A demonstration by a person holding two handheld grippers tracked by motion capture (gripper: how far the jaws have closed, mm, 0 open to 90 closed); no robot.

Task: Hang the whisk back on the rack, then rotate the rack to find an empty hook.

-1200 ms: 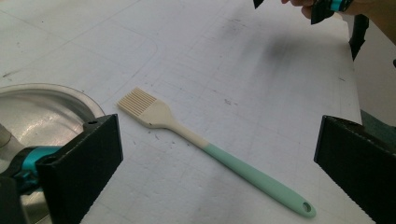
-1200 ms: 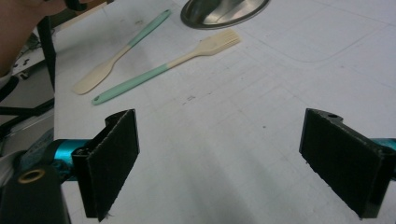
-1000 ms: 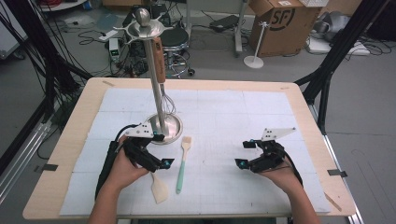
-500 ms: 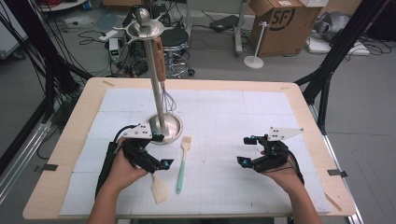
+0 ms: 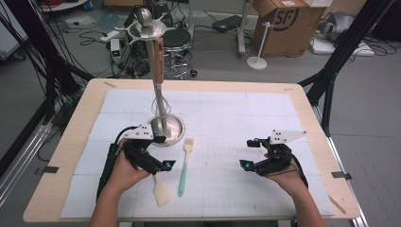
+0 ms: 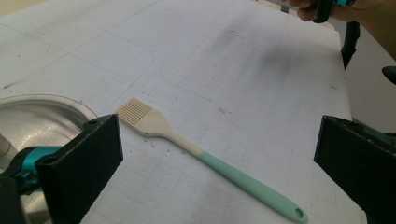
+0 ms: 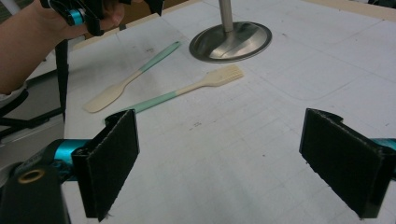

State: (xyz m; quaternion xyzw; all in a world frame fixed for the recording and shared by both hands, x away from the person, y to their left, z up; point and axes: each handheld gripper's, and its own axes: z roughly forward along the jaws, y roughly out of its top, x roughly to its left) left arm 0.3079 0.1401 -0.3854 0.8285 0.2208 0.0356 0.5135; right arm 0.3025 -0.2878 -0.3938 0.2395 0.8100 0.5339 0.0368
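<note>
A silicone brush (image 5: 185, 165) with a cream head and teal handle lies on the white mat, in front of a steel stand (image 5: 165, 130). A whisk with a wooden handle (image 5: 159, 56) hangs from the stand. A cream spatula (image 5: 161, 191) lies left of the brush, partly under the left hand. My left gripper (image 5: 163, 152) is open beside the stand's base, and in its own view the brush (image 6: 187, 144) lies between the open jaws of the left gripper (image 6: 217, 144). My right gripper (image 5: 247, 152) is open and empty at the mat's right, facing the brush (image 7: 187, 93) and spatula (image 7: 126, 86).
The white gridded mat (image 5: 236, 113) covers most of the wooden table (image 5: 61, 156). The stand base (image 7: 231, 42) sits left of centre. Off the table stand a cardboard box (image 5: 283, 23), cables and black frame legs.
My right gripper has shifted slightly to the right. The left gripper, brush and spatula have stayed where they were.
</note>
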